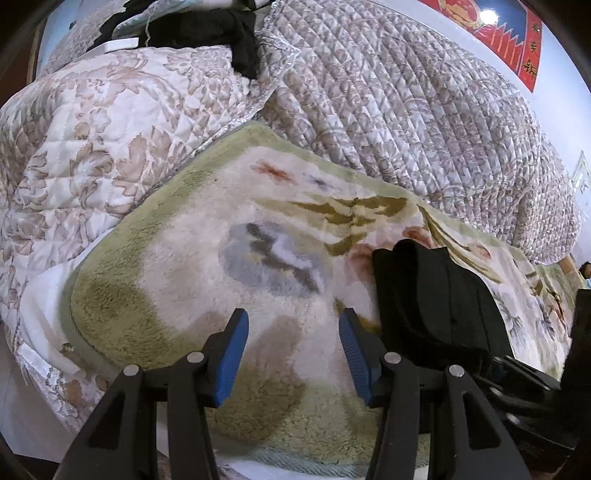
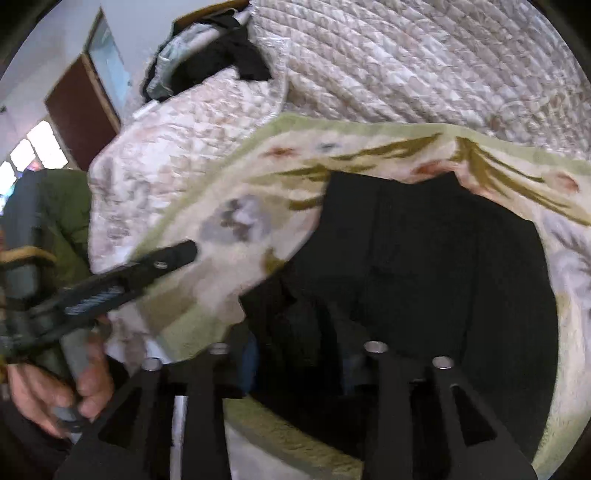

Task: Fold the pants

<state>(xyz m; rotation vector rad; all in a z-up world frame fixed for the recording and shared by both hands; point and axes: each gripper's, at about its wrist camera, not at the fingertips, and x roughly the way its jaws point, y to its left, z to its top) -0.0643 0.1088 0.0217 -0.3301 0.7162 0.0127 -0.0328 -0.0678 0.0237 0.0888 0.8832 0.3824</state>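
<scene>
The black pants (image 1: 436, 295) lie folded into a compact bundle on a fluffy floral blanket (image 1: 207, 258). My left gripper (image 1: 293, 354) is open and empty, its blue pads (image 1: 232, 354) over the blanket just left of the pants. In the right wrist view the pants (image 2: 424, 258) fill the centre. My right gripper (image 2: 299, 369) sits low over their near edge; its fingertips are lost against the black cloth, so its state is unclear. The left gripper also shows in the right wrist view (image 2: 147, 269), held by a hand.
Quilted floral bedding (image 1: 406, 92) is piled behind the blanket, with a second quilt (image 1: 92, 140) to the left. Dark clothes (image 1: 221, 29) lie on top at the back. A red wall hanging (image 1: 509, 33) is at upper right. A brown door (image 2: 81, 110) stands at left.
</scene>
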